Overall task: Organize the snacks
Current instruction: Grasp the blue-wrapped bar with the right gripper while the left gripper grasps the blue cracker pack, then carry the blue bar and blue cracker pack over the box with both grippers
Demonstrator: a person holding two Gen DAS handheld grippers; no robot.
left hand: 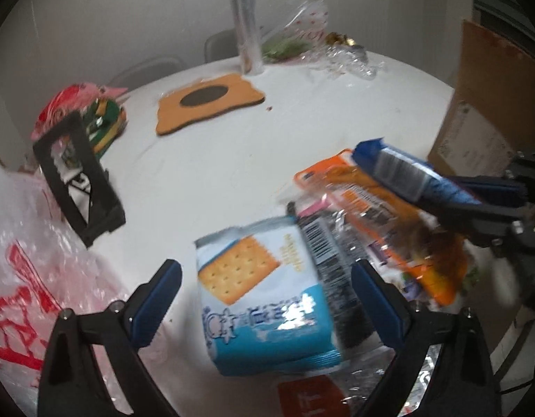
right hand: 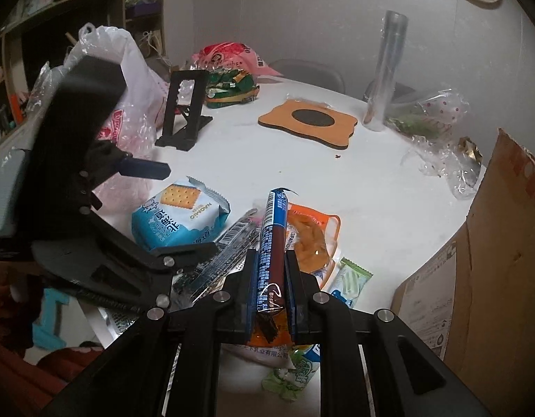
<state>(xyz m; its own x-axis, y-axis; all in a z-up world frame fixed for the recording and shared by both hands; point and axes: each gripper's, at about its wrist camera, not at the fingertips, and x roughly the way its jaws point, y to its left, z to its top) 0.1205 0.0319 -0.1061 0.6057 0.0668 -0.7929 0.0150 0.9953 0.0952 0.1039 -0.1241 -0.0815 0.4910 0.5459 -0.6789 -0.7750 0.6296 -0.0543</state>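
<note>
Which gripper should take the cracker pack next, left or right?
Left. The left gripper is open with the cracker pack between its fingers. The right gripper is shut on the blue snack stick.

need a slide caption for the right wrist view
Right gripper clamps a blue snack stick pack above a snack pile on the white table, cracker pack to its left.

White round table [right hand: 371, 180] bears an orange bear-shaped wooden coaster with dark centre disc [right hand: 310, 121], a black plastic folding stand [right hand: 184, 111], upright, and a clear film roll [right hand: 385, 69], standing on end. Brown cardboard box [right hand: 476, 278] at table's right edge.
</note>
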